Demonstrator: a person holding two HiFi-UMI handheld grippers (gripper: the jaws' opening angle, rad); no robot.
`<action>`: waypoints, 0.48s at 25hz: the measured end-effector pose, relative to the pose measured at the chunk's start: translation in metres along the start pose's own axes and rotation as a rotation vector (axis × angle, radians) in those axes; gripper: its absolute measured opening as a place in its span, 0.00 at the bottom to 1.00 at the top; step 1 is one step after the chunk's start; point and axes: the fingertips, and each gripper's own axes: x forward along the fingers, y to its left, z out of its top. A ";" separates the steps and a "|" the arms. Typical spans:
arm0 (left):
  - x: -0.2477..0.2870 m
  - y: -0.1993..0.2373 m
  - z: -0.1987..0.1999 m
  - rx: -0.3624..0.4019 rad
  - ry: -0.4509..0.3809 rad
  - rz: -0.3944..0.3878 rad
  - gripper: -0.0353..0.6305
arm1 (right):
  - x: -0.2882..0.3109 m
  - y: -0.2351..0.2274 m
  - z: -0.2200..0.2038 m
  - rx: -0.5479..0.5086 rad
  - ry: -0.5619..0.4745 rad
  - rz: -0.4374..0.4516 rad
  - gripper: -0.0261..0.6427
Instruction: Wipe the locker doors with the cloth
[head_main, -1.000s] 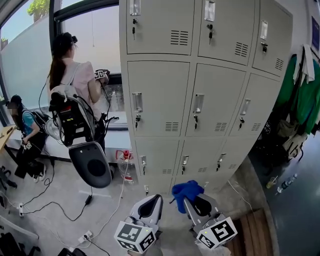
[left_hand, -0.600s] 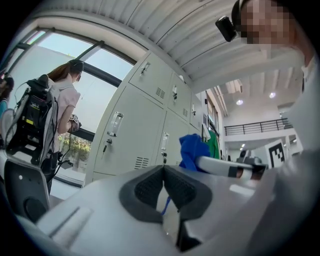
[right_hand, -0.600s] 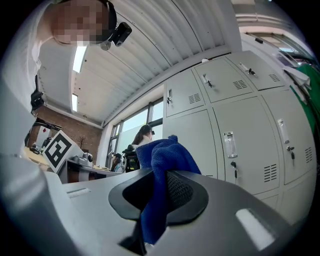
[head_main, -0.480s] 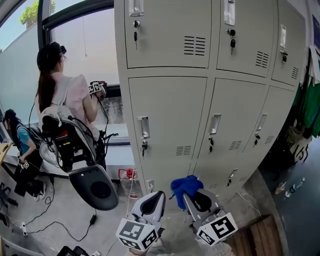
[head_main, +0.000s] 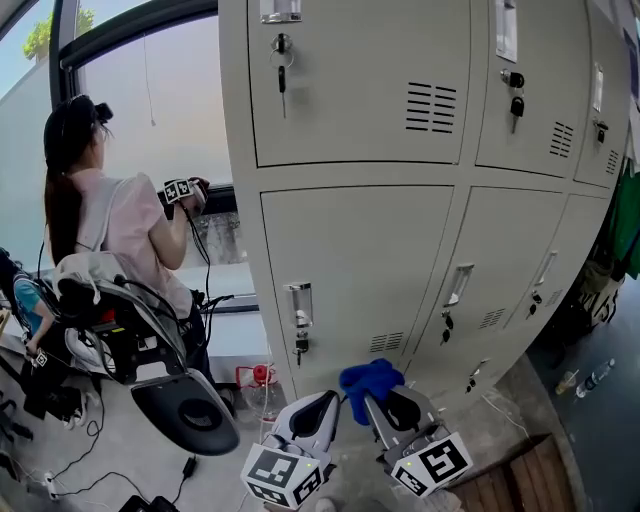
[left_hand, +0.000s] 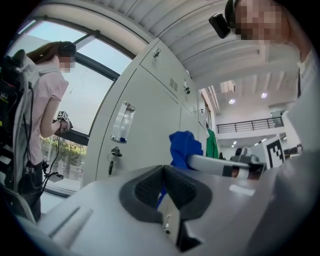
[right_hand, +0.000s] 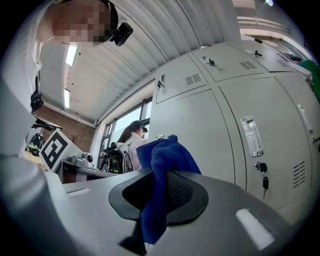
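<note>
- While the right gripper (right_hand: 159, 189) is clamped tight on the cloth (right_hand: 162, 155), the blue fabric bunches up above its closed jaws. A strip of it hangs down between the pads, with the grey lockers (head_main: 370, 270) right behind.
- From the head view, the cloth sits low in front of the lockers, at the level of the bottom row and below the middle-row doors. Whether it actually touches the metal cannot be told.
- Beside it, the left gripper (left_hand: 162, 187) is clenched with its two pads pressed together and nothing held between them. It points at the lockers' left column, near their left corner, and is empty.
- The two grippers are close together and both aim up toward the lockers. The cloth shows in the left gripper view only as a blue lump off to the side of that gripper's own jaws, not between them.
- A key (head_main: 300, 346) hangs from the lock on the left door of the lockers' middle row, and other doors show keys too.
- To the left of the lockers, a person (head_main: 110, 230) in a pale pink top stands facing the window (head_main: 150, 110).
- A black chair (head_main: 185, 410) stands between that person and the lockers' left corner.
- Past the lockers' right end, green clothes (head_main: 628, 215) hang.
</note>
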 end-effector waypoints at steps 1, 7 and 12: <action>0.003 0.004 0.003 0.004 -0.005 0.001 0.05 | 0.005 -0.002 0.000 -0.001 0.001 0.003 0.12; 0.016 0.026 0.007 0.002 -0.007 0.040 0.05 | 0.032 -0.010 -0.002 -0.012 0.021 0.041 0.12; 0.020 0.029 0.019 0.004 -0.027 0.056 0.05 | 0.044 -0.012 0.014 -0.031 0.008 0.076 0.12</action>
